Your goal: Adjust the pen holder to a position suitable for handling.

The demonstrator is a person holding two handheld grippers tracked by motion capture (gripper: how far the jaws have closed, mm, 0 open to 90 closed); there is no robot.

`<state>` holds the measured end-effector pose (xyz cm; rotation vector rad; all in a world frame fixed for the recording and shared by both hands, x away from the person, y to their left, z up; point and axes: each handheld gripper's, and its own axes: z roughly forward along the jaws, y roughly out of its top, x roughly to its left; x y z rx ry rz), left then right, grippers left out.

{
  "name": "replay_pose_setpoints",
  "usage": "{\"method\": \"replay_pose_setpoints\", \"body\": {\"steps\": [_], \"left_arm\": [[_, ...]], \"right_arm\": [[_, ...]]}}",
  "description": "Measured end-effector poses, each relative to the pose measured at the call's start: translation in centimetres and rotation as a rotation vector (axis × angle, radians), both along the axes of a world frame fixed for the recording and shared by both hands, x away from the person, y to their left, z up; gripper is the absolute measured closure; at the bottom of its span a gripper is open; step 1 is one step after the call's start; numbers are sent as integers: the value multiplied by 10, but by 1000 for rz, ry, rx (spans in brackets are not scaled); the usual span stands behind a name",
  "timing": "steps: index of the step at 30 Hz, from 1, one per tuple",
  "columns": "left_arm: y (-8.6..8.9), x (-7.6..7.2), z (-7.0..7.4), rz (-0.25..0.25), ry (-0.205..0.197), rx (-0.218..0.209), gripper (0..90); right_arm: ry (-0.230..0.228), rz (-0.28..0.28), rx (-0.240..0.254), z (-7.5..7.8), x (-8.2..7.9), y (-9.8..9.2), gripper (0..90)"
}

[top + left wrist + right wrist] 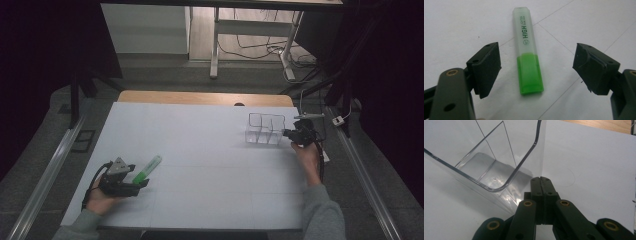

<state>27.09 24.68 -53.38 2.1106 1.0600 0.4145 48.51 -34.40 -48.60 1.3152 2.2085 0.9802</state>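
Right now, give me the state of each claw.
Left claw: open, astride the green highlighter, not gripping it.
Right claw: closed, empty, beside the clear box.

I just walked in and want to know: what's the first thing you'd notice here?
The bright green highlighter jumps out first: it lies flat on the white table near the front left, between the wide-open jaws of the left tongs, untouched. Far right, a clear plastic box with dividers stands upright, with the right tongs shut, right beside its wall.
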Motion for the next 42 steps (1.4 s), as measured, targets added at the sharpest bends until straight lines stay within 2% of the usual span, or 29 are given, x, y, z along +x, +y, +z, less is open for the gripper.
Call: {"method": "replay_pose_setpoints", "body": {"steps": [9, 18, 24, 42], "left_arm": [[0, 1, 0, -1, 2, 3, 220], [-1, 1, -1, 0, 3, 4, 220], [-1, 1, -1, -1, 3, 6, 220], [0, 1, -1, -2, 3, 3, 219]], "right_arm": [[-2, 8, 12, -1, 1, 3, 891], [-10, 42, -3, -2, 3, 23, 891], [-5, 51, 12, -2, 5, 31, 891], [3, 98, 8, -3, 6, 62, 890]]}}
